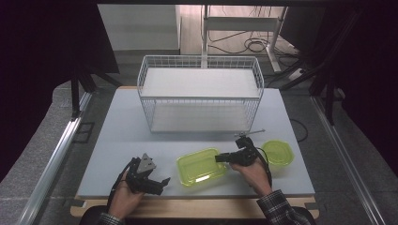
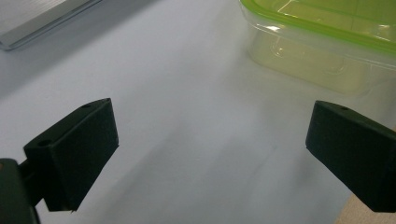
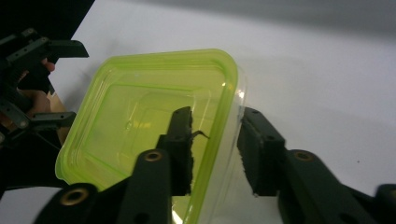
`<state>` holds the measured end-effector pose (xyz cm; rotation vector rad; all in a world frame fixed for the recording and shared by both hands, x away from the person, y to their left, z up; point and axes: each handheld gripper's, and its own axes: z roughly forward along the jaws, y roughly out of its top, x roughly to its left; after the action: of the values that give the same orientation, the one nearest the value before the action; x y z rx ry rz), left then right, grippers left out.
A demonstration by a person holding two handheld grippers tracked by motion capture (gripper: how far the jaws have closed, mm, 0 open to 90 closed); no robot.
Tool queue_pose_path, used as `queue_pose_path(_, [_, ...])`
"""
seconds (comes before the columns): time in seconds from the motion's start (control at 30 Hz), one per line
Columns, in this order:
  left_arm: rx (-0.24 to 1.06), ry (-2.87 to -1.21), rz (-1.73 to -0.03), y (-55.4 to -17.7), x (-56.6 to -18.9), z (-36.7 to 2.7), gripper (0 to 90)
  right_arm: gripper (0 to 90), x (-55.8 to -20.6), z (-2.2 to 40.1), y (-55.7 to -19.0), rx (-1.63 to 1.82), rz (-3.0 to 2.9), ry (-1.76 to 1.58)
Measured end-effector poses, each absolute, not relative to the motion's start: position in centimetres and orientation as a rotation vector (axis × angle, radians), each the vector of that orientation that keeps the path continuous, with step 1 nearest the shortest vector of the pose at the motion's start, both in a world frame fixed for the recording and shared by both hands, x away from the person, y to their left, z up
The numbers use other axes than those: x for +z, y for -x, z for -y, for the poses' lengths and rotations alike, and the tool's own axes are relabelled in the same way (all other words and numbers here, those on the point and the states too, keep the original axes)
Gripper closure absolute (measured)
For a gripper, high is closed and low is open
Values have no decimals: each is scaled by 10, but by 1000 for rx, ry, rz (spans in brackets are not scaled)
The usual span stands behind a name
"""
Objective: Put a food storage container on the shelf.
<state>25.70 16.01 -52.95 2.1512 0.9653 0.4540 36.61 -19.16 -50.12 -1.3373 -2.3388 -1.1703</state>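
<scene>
A translucent green container (image 1: pixel 201 167) lies open-topped on the grey table near the front edge. My right gripper (image 1: pixel 221 158) reaches it from the right. In the right gripper view my right gripper (image 3: pixel 217 114) straddles the container's (image 3: pixel 140 121) right wall, one jaw inside and one outside, with a small gap left at the inner pad. My left gripper (image 1: pixel 162 184) rests low at the front left, just left of the container. Its jaws stand wide apart in the left gripper view (image 2: pixel 212 109), with bare table between them and the container (image 2: pixel 322 46) beyond.
A round-cornered green lid (image 1: pixel 278 152) lies right of the right hand. A white wire basket (image 1: pixel 199 93) with a shelf stands at the back middle of the table (image 1: pixel 117 136). A metal rail (image 1: pixel 56 154) runs along the left side.
</scene>
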Motion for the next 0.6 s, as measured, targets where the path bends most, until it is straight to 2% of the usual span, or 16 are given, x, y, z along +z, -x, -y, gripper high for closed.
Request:
queue_pose_path(0.3, [466, -2159, -962, -257, -529, -160, 24, 798, -507, 199, -375, -1131, 2112, 1352])
queue_pose_path(0.6, [476, -2146, -979, -257, -528, -165, 25, 801, -503, 201, -374, -1164, 2105, 1385])
